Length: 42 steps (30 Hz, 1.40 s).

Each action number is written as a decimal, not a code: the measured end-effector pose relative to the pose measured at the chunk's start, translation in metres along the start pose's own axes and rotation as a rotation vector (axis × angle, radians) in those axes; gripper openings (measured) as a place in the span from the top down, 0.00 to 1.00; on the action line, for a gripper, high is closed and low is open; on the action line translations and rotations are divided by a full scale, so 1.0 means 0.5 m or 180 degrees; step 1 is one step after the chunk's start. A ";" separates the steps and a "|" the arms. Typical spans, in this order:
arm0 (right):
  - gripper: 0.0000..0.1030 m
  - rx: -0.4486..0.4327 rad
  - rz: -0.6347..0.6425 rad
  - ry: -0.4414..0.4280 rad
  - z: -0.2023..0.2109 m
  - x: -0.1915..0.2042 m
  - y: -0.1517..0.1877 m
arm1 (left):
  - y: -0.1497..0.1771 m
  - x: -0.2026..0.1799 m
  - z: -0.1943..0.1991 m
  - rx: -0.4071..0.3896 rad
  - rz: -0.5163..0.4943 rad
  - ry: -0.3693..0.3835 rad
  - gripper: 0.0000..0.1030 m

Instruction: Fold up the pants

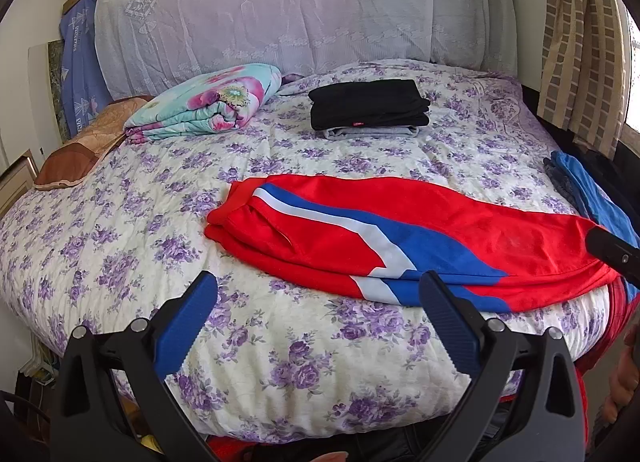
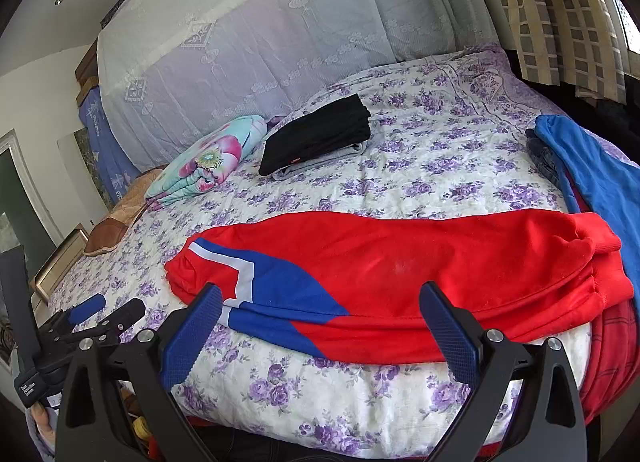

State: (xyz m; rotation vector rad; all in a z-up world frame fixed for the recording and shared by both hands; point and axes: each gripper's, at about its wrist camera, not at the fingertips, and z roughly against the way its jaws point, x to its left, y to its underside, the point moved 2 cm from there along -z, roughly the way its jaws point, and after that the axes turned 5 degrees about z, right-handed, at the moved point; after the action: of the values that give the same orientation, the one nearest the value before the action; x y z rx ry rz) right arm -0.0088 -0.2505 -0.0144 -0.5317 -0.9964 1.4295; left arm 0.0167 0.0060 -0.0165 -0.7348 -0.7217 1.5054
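Red pants [image 1: 400, 234] with a blue and white side stripe lie lengthwise across the near part of the bed, legs stacked one on the other, waistband at the left. They also show in the right wrist view [image 2: 420, 274], cuffs at the right. My left gripper [image 1: 318, 322] is open and empty, just short of the pants' near edge. My right gripper [image 2: 320, 326] is open and empty at the near edge of the pants' middle. The left gripper shows at the left in the right wrist view [image 2: 108, 310].
A floral quilt [image 1: 160, 222] covers the bed. A stack of folded black and grey clothes [image 1: 368, 106] sits behind the pants. A folded floral blanket [image 1: 208, 102] and a brown pillow [image 1: 80, 146] lie at the back left. Blue clothing [image 2: 592, 174] is heaped at the right edge.
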 end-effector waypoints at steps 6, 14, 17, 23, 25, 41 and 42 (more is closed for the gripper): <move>0.04 -0.0017 -0.0008 0.0004 -0.006 -0.004 -0.002 | 0.000 0.004 -0.006 0.0006 0.0002 0.0003 0.05; 0.04 -0.0025 -0.0012 0.0003 -0.003 -0.004 -0.002 | 0.000 0.005 -0.007 0.0013 0.0009 0.0005 0.05; 0.04 -0.0023 -0.0010 -0.0008 -0.003 -0.005 -0.001 | 0.000 0.005 -0.007 0.0011 0.0006 0.0002 0.05; 0.04 -0.0032 -0.0012 0.0000 -0.002 -0.004 -0.001 | -0.001 0.005 -0.008 0.0019 0.0011 0.0003 0.05; 0.04 -0.0043 -0.0016 0.0005 -0.002 -0.003 -0.002 | 0.001 0.004 -0.003 0.0020 0.0012 0.0004 0.05; 0.04 -0.0054 -0.0036 -0.0001 -0.002 -0.004 0.000 | 0.010 0.008 -0.012 0.0035 0.0023 -0.0002 0.05; 0.04 -0.0054 -0.0033 0.0003 -0.002 -0.004 0.000 | 0.010 0.007 -0.012 0.0037 0.0023 -0.0001 0.05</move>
State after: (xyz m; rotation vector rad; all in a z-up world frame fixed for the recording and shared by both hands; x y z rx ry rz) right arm -0.0076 -0.2524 -0.0154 -0.5387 -1.0100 1.4127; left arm 0.0184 0.0095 -0.0241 -0.7291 -0.7108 1.5150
